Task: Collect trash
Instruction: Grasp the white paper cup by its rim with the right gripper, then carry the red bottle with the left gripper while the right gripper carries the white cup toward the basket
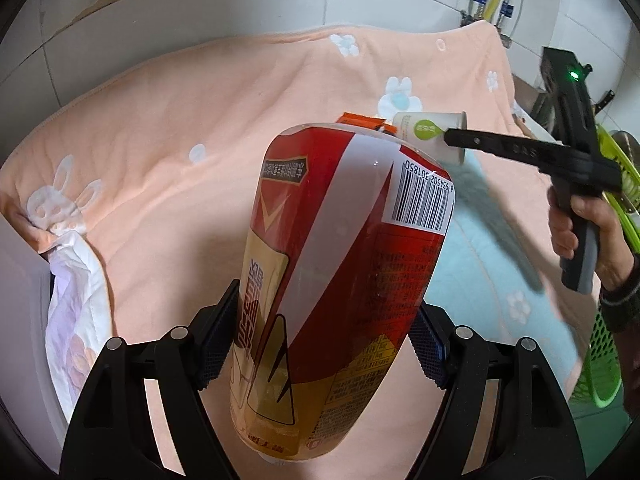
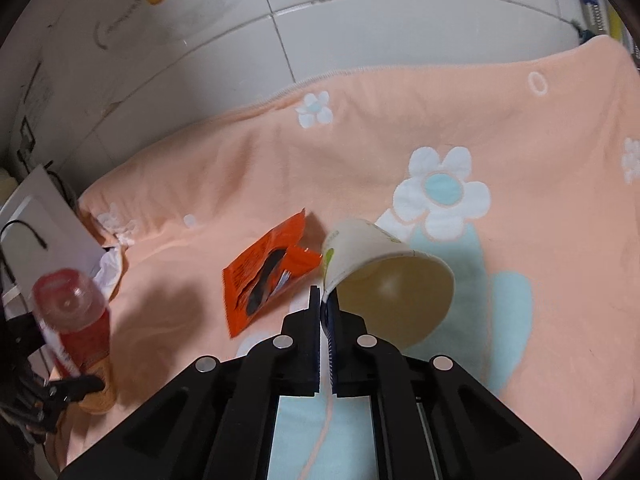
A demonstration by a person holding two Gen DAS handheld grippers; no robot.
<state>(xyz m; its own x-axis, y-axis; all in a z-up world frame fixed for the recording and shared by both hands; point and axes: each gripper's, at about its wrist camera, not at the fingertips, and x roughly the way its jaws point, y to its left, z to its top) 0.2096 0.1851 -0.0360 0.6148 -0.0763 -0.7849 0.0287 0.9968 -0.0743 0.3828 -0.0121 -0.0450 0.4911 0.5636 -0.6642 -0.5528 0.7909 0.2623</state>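
**Two grippers, each holding one piece of trash above a peach blanket**

The left gripper (image 1: pixel 320 344) stands wide, its blue pads pressed on either side of a red and gold plastic bottle (image 1: pixel 340 280), which points away from the camera, base far and cap end near. In the right wrist view the same bottle (image 2: pixel 76 328) shows at the far left, clear of the blanket.

The right gripper (image 2: pixel 326 312) has its jaws drawn together on the rim of a paper cup (image 2: pixel 380 272); one finger lies inside the wall, the other outside. The cup hangs on its side, mouth toward the camera, just above the blanket (image 2: pixel 400 120). In the left wrist view the cup (image 1: pixel 432 134) shows beyond the bottle, and a hand (image 1: pixel 576 232) grips the right tool's handle.

An orange wrapper (image 2: pixel 268 268), torn open, lies flat on the blanket just left of the cup. A green basket (image 1: pixel 600 360) stands at the right edge.
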